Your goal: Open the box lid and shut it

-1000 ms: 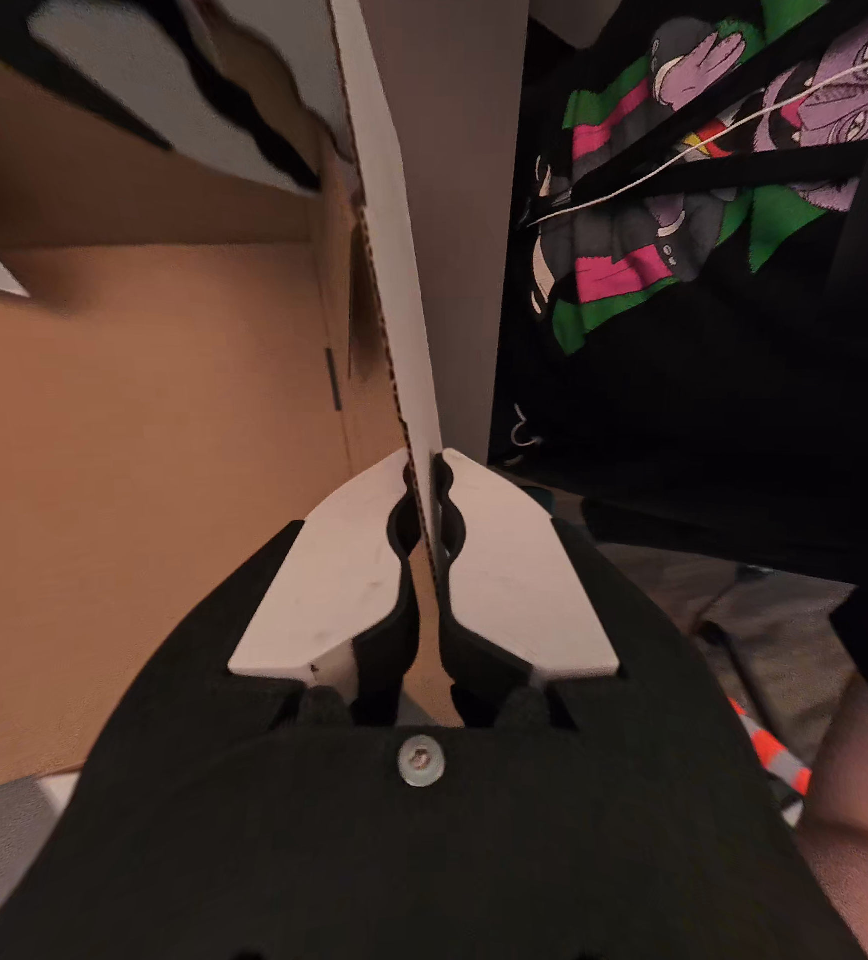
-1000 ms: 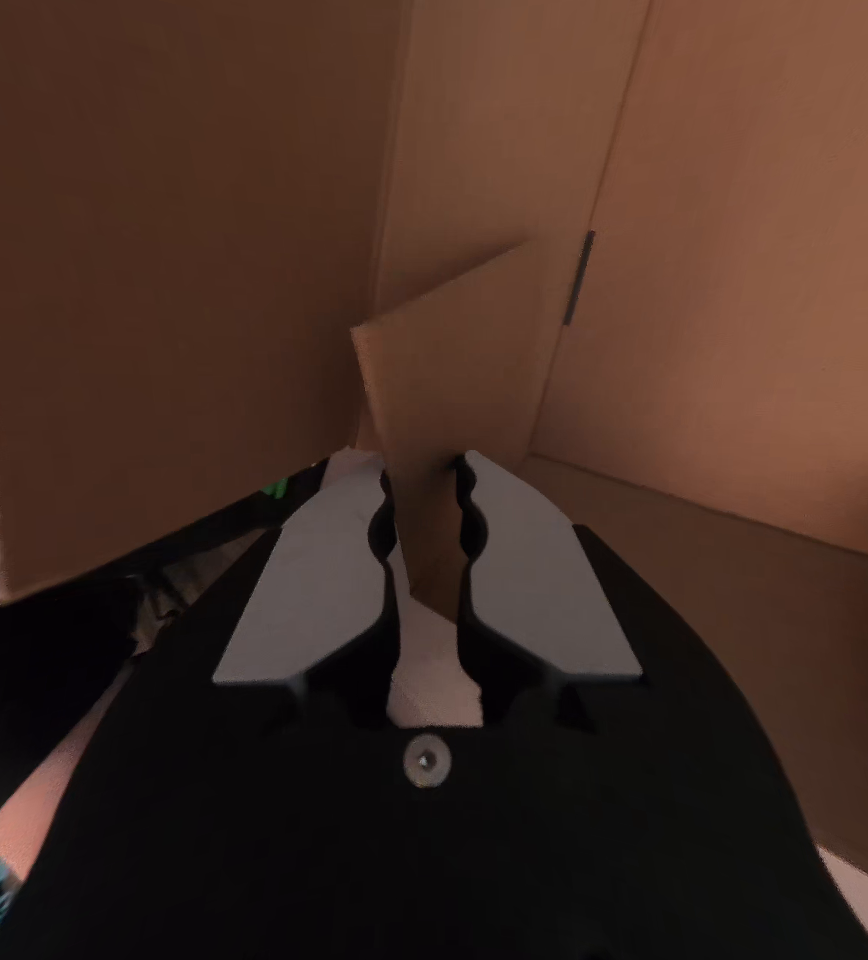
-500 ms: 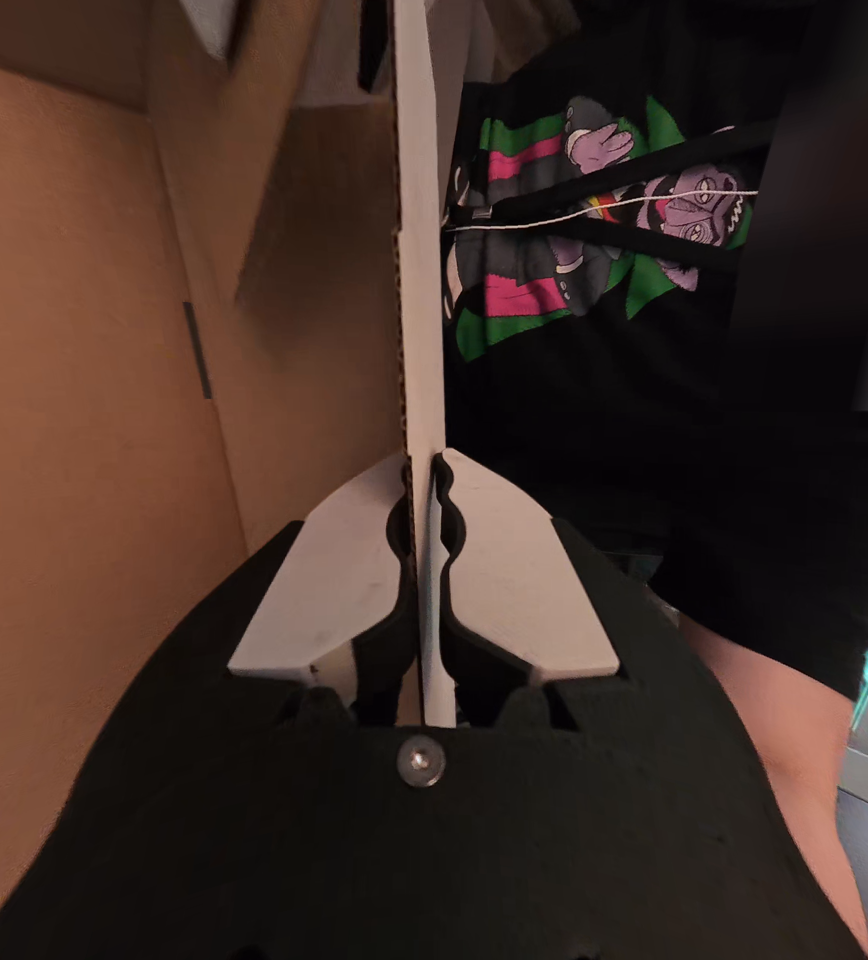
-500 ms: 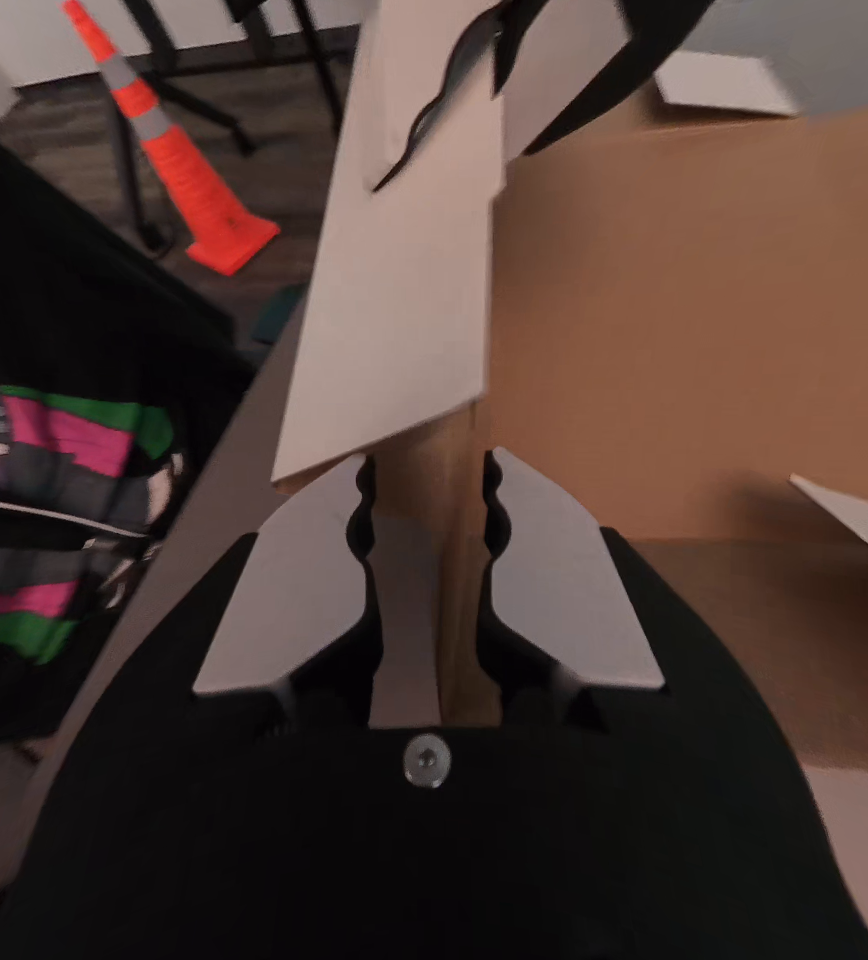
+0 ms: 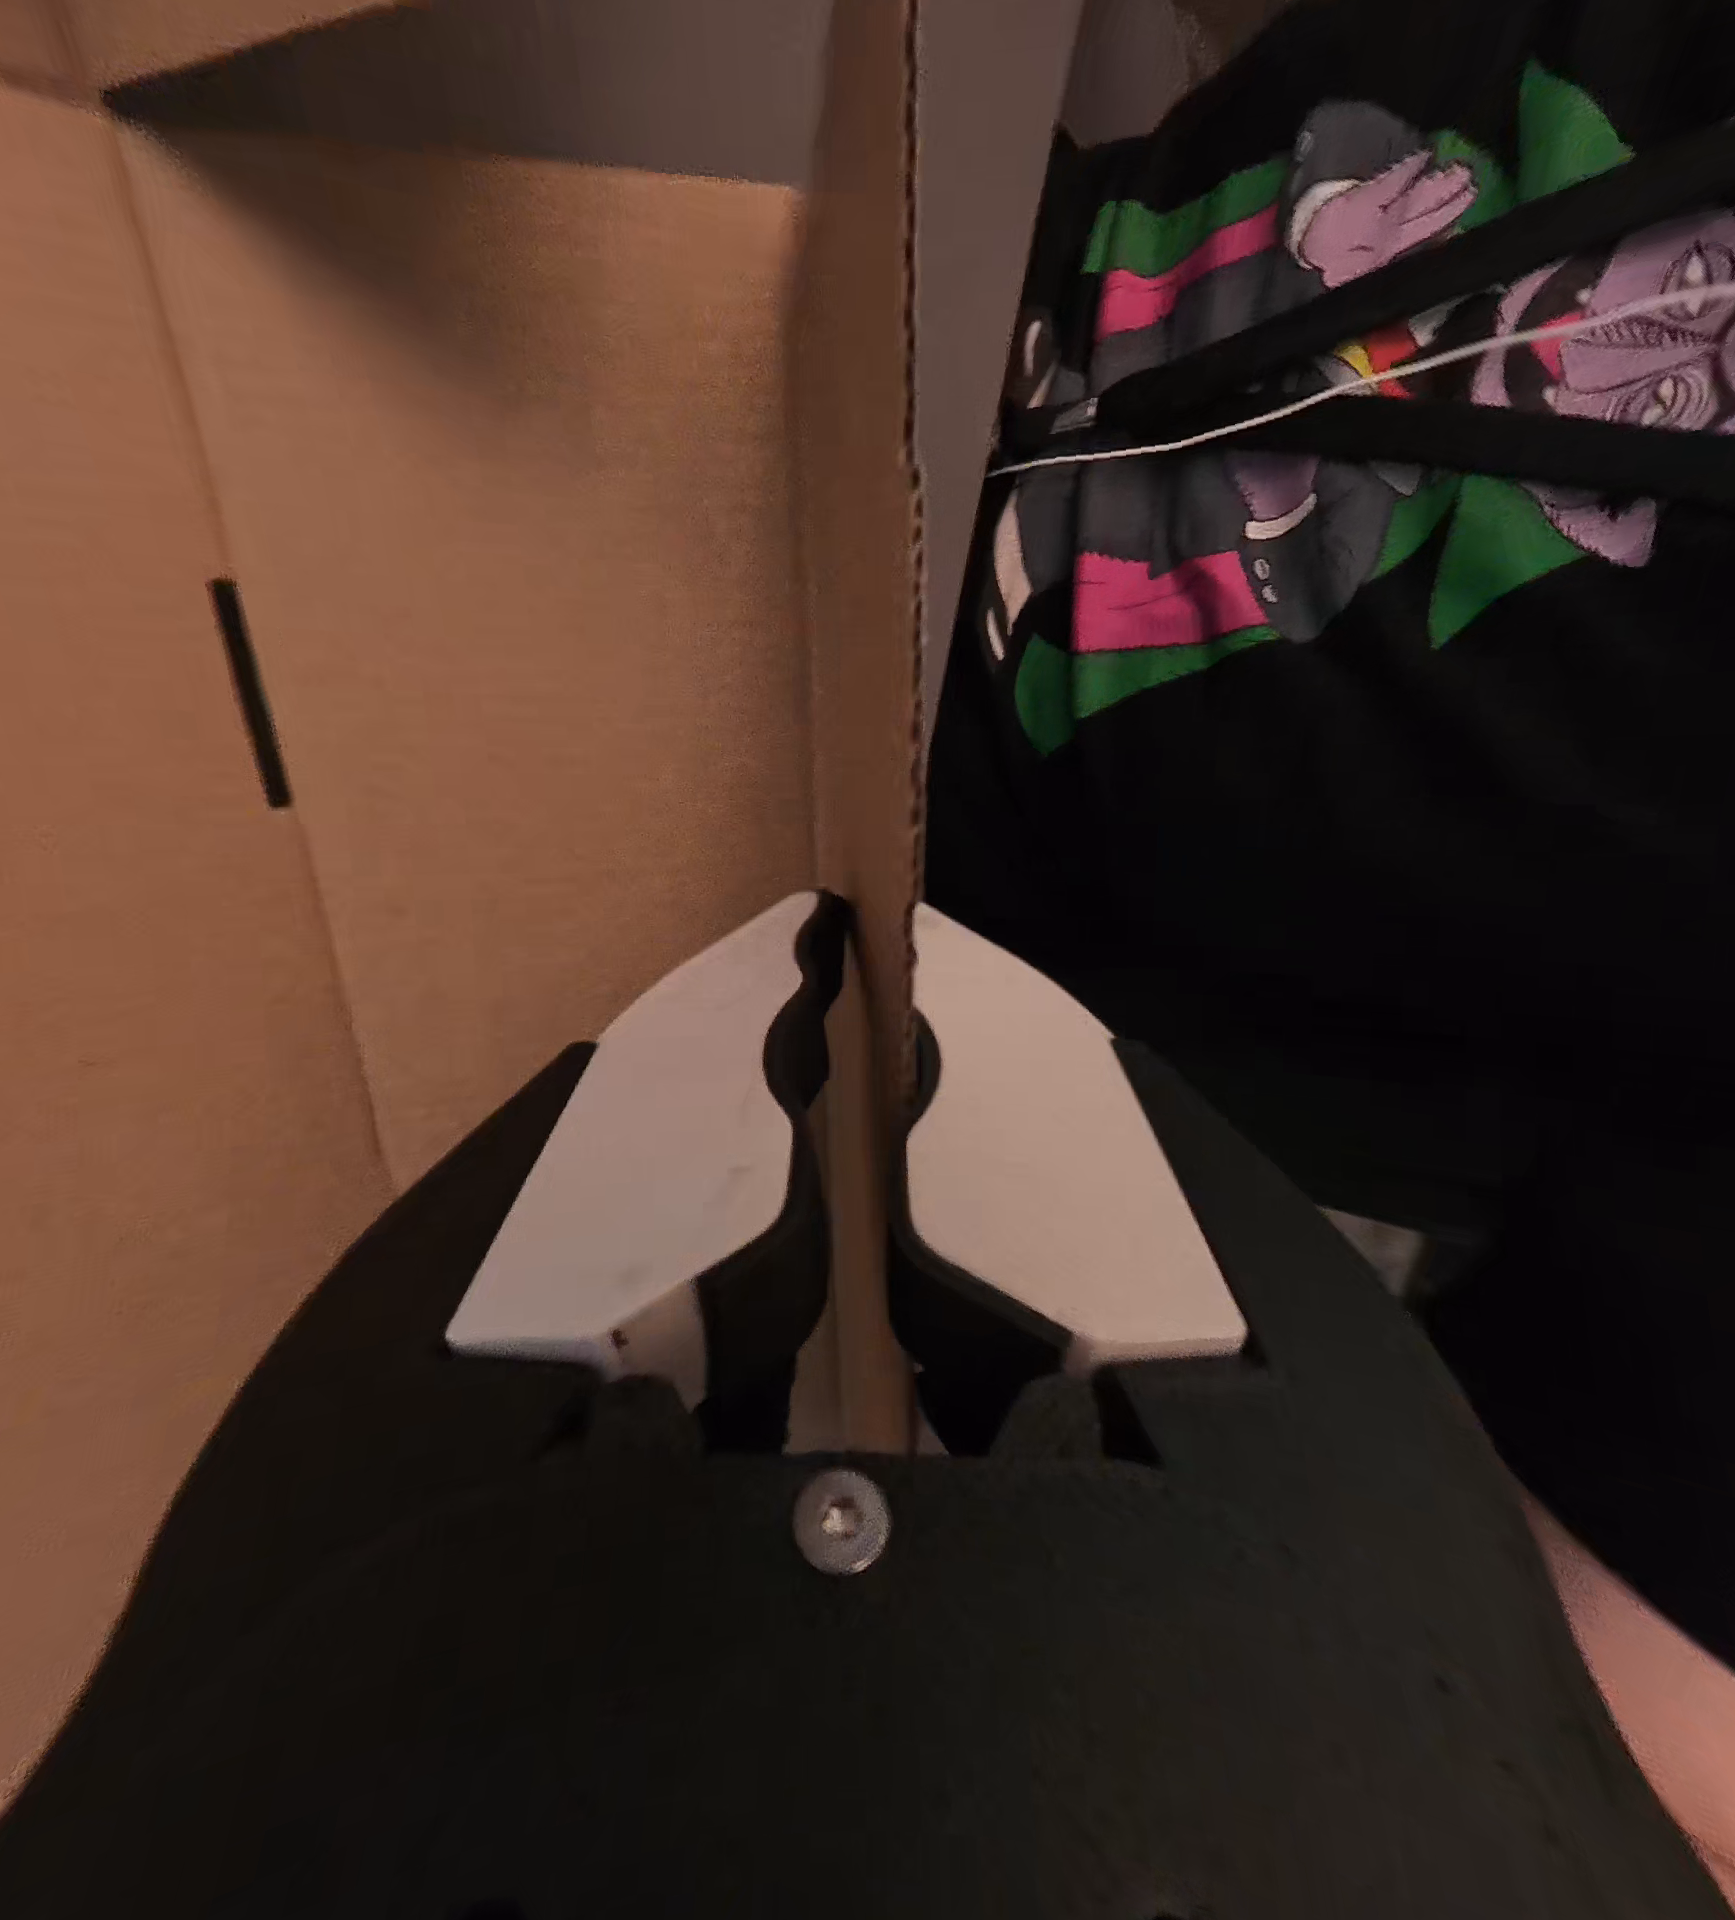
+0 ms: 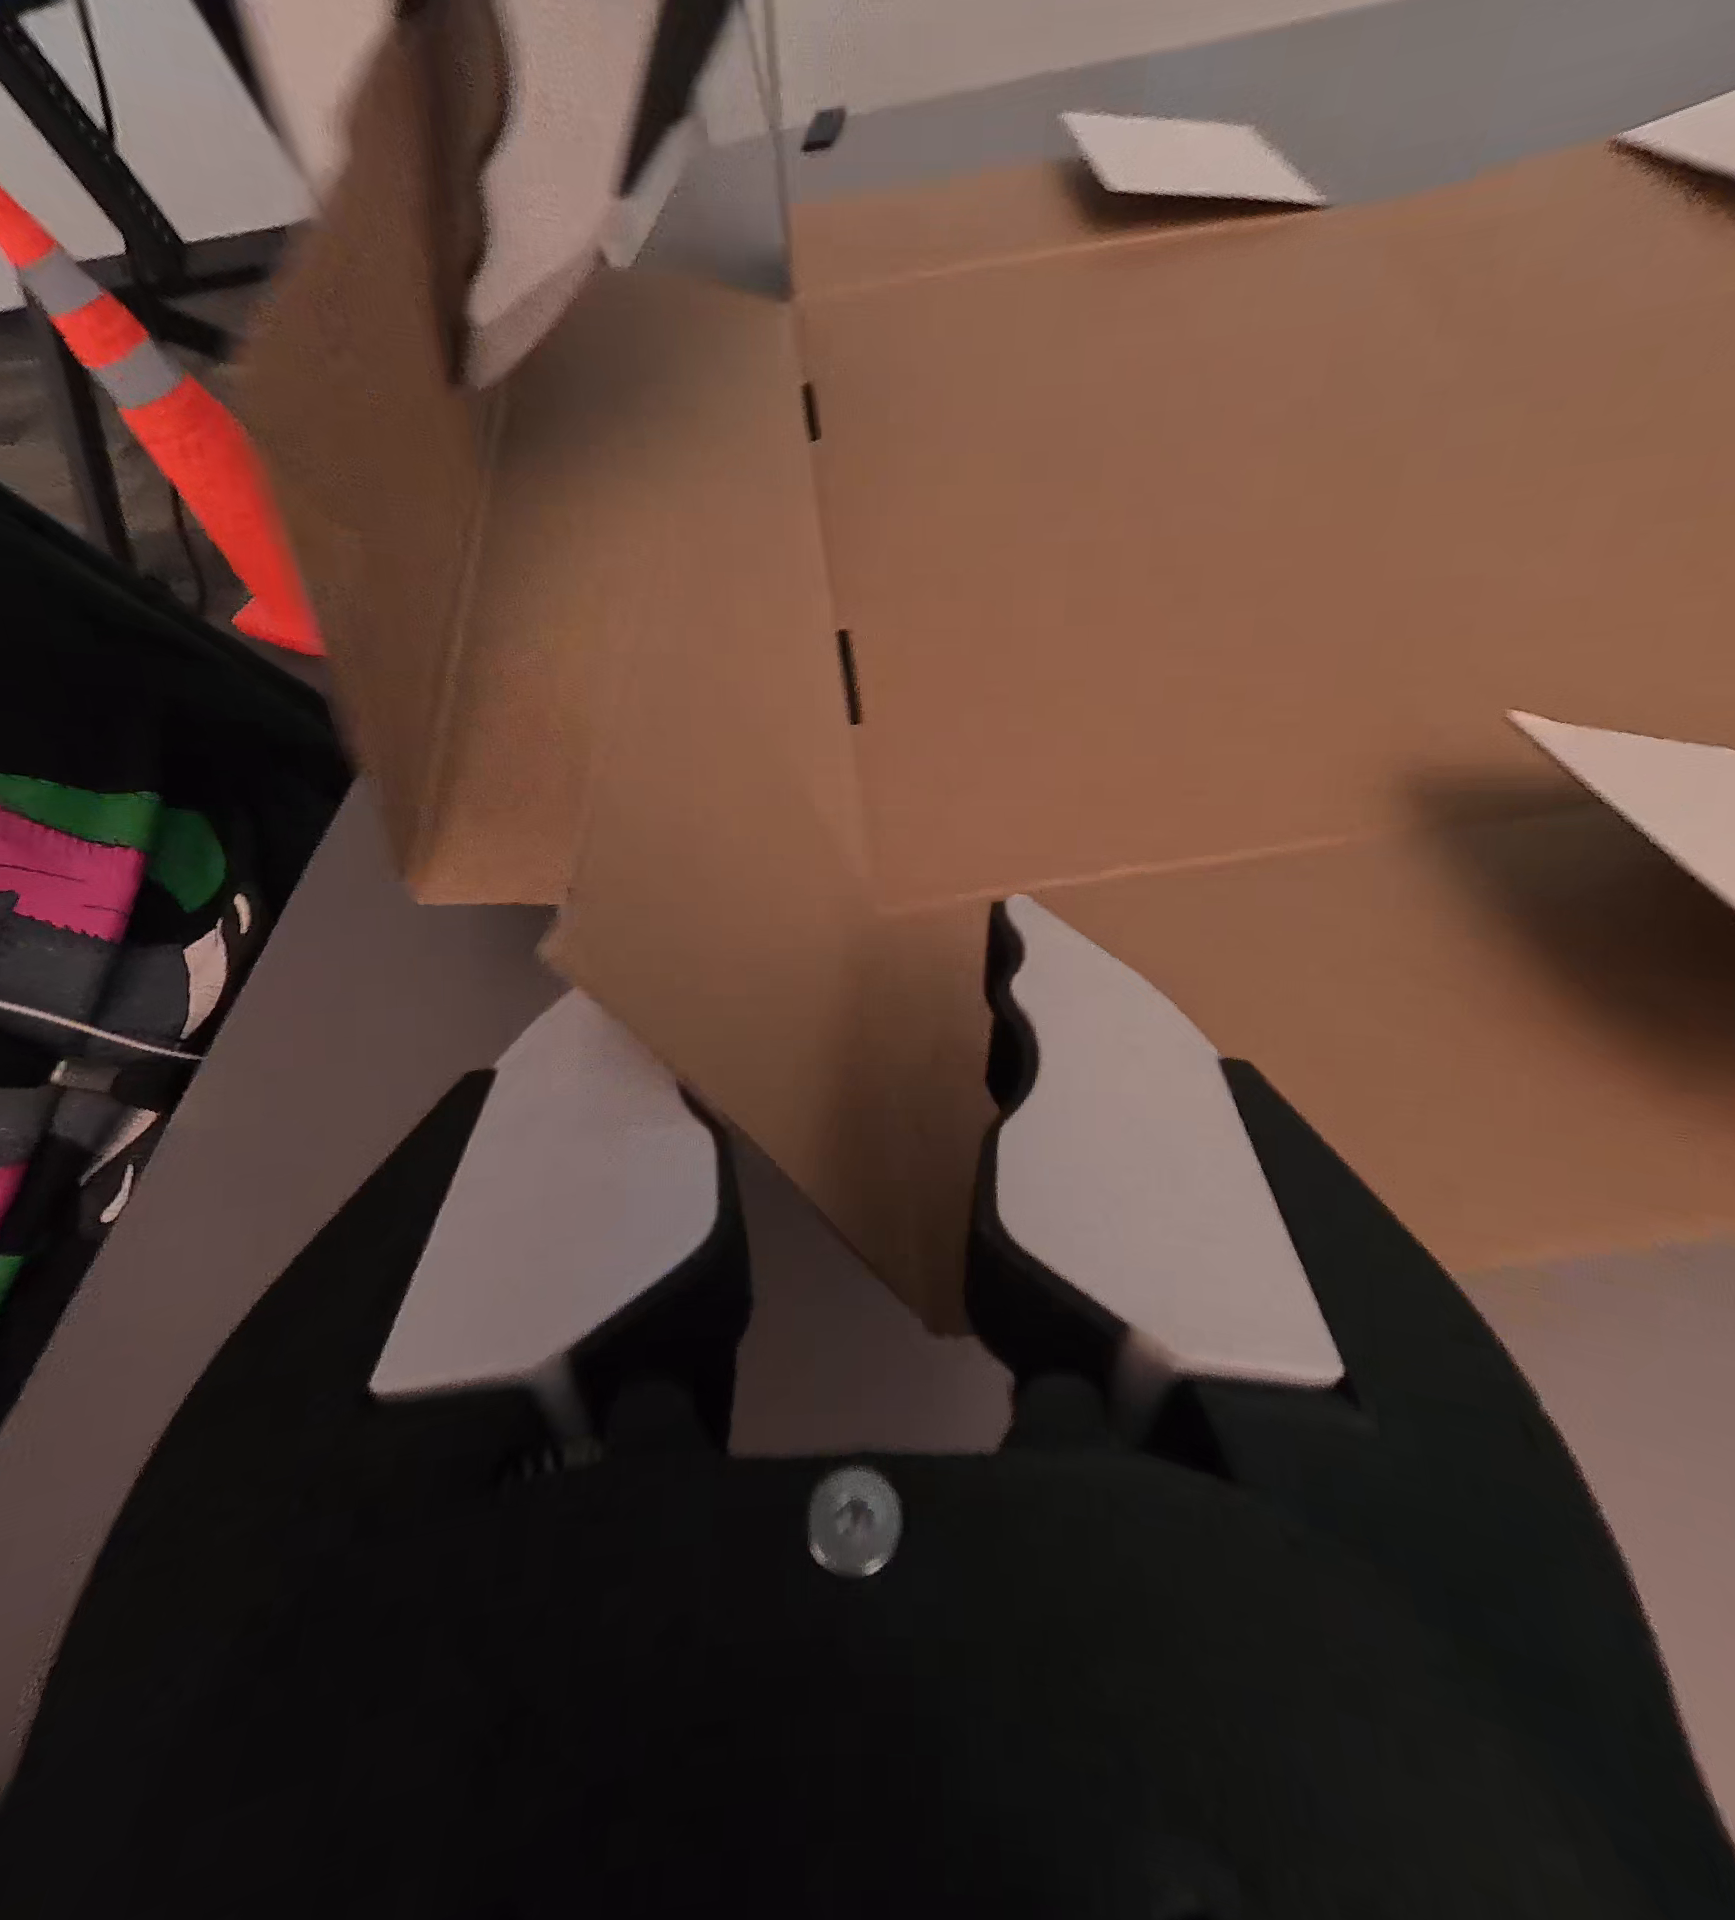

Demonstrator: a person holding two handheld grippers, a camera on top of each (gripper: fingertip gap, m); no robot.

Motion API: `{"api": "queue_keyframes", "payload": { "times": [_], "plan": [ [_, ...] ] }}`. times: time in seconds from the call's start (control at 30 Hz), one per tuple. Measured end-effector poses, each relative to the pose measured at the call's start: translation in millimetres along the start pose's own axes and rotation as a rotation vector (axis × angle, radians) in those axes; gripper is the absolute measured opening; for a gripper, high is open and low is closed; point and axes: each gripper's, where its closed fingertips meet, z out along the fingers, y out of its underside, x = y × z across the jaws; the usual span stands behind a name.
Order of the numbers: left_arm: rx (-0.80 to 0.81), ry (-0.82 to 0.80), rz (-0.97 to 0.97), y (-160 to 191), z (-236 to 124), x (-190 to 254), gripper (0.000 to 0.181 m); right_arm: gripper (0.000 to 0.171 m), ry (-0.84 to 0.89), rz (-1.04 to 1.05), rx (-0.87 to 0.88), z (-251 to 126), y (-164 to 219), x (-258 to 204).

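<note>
- Left gripper [image 5: 868, 925] is clamped on the thin edge of a box flap [image 5: 868, 520], and I see the flap standing straight up between its two white fingers [image 5: 676, 1143]. A second ago I was pinching the white side of this flap; now I see its brown side, so my hand has swung round with it.
- Right gripper [image 6: 790, 956] has let go: half a second ago its fingers were close around a brown flap corner [image 6: 790, 1091], and now they stand wide apart with the corner lying loose between them. It looks like it touches the left finger, but I cannot be sure.
- I think this means the lid is open and I am partway through turning to close it.
- Big brown box [image 6: 1258, 520] fills most of both views, sitting on a grey table [image 6: 323, 1039].
- Past the box edge I see a black shirt [image 5: 1362, 468] with a bright cartoon print, and an orange cone [image 6: 177, 416] on the floor far off.
- Hard to see: the right wrist view is blurry, the top of the flaps is cut off, and I cannot see the whole lid or the box bottom.
</note>
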Motion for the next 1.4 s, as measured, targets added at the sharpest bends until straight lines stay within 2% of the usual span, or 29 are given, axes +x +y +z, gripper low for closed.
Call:
{"api": "queue_keyframes", "payload": {
  "times": [0.1, 0.13, 0.2, 0.27, 0.3, 0.37, 0.43, 0.53, 0.57, 0.67, 0.7, 0.8, 0.93, 1.03, 1.1, 1.13, 1.27, 1.4],
  "plan": [
    [0.139, -0.07, 0.062, -7.1, 11.9, 21.4, 0.02, 0.027, 0.031, -0.028, 0.02, -6.5, 9.8, 3.3],
    [0.215, -0.088, 0.06, -10.4, 7.3, 24.9, 0.022, 0.004, 0.003, -0.055, 0.019, -7.1, 12.3, -1.9],
    [0.401, -0.13, 0.024, -11.3, -19.8, 27.9, 0.032, 0.003, 0.011, -0.09, 0.018, -5.9, 14.8, -3.9],
    [0.625, -0.223, -0.021, 4.5, -68.0, 25.4, 0.045, 0.004, 0.019, -0.115, 0.005, -4.8, 17.9, -5.4],
    [0.731, -0.319, -0.049, 23.0, -94.9, 19.3, 0.047, 0.004, 0.024, -0.114, 0.008, -5.2, 17.9, -5.9],
    [0.878, -0.609, -0.112, 81.1, -141.6, 0.1, 0.05, 0.004, 0.029, -0.095, 0.015, -7.4, 19.4, -5.7],
    [1.021, -0.877, -0.163, 145.7, -170.6, -11.5, 0.054, 0.004, 0.036, -0.081, 0.025, -10.0, 21.8, -4.3],
    [1.232, -1.043, -0.248, 220.5, -170.0, -18.6, 0.045, 0.004, 0.039, -0.052, 0.044, -12.1, 24.4, -2.4],
    [1.256, -1.046, -0.282, 238.5, -160.3, -22.7, 0.053, 0.005, 0.038, -0.041, 0.058, -12.2, 24.1, -2.1],
    [1.3, -0.979, -0.282, 265.3, -122.1, -35.3, 0.065, 0.017, 0.042, -0.005, 0.112, -13.3, 21.0, -2.9],
    [1.313, -0.945, -0.249, 265.6, -110.6, -38.1, 0.065, 0.024, 0.056, 0.004, 0.124, -14.7, 21.3, -2.1],
    [1.307, -0.879, -0.173, 260.4, -87.2, -50.5, 0.066, 0.03, 0.083, 0.003, 0.139, -22.0, 27.3, -2.5],
    [1.332, -0.76, -0.077, 246.6, -81.8, -61.1, 0.055, 0.028, 0.1, 0.015, 0.158, -28.1, 32.9, -0.6],
    [1.295, -0.648, 0.019, 233.1, -80.0, -58.4, 0.041, 0.007, 0.086, -0.007, 0.2, -27.4, 25.2, -3.7],
    [1.209, -0.639, 0.05, 226.1, -77.1, -60.8, 0.029, 0.005, 0.056, 0.004, 0.198, -25.6, 21.0, -7.7],
    [1.169, -0.63, 0.072, 222.0, -77.4, -59.0, 0.01, 0.005, 0.058, 0.009, 0.181, -25.9, 20.0, -7.4],
    [0.977, -0.665, 0.107, 200.6, -93.5, -48.5, 0.006, 0.005, 0.06, 0.048, 0.135, -33.1, 2.0, -6.6],
    [0.625, -0.69, 0.089, 168.6, -97.6, -42.6, 0.005, 0.004, 0.015, 0.137, -0.055, -30.3, -15.2, -8.1]
  ]
}}
